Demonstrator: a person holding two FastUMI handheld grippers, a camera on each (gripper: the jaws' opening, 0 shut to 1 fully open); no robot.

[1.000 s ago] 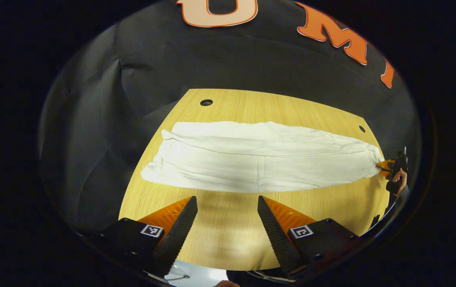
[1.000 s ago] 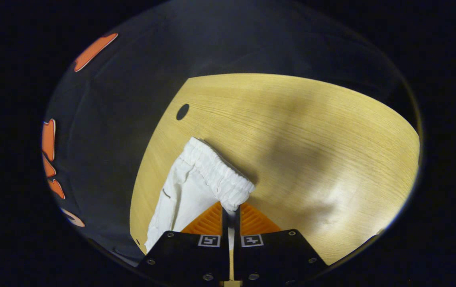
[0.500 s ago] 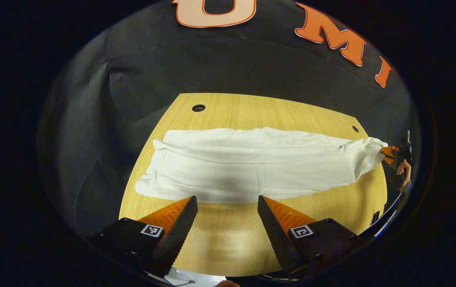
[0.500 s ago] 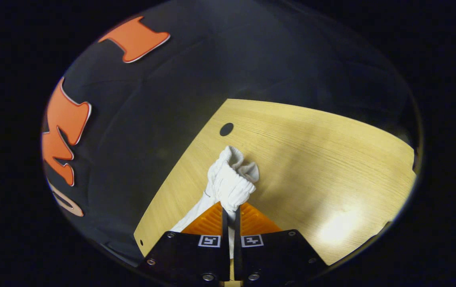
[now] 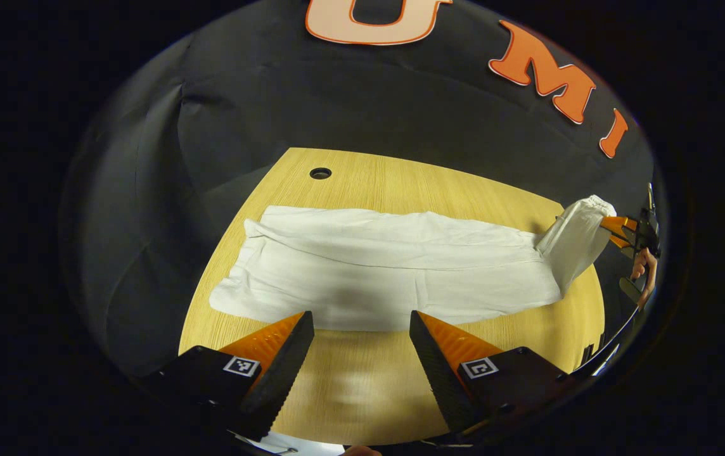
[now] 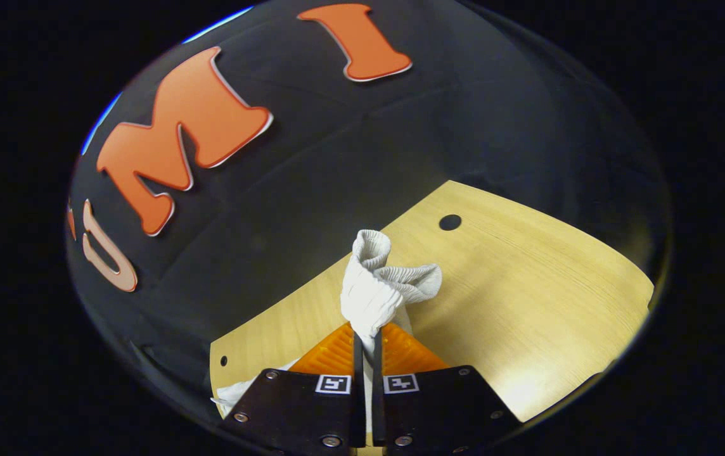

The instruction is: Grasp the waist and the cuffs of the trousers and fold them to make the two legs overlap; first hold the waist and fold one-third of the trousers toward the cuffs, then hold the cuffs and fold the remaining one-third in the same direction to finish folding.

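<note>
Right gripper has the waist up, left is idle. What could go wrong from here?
1. The right gripper pinches only one bunched corner of the waistband, so it may slip or fold crooked.
2. The left gripper, jaws open above the table, pins nothing; the trousers may drag.

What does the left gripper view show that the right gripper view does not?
Left gripper view: the trousers laid out full length, the cuffs flat, the open left gripper above bare wood, and a hand behind the right gripper.

Right gripper view: a close look at the bunched waist pinched in the shut right gripper.

Both: the table, trousers, lifted waist.
</note>
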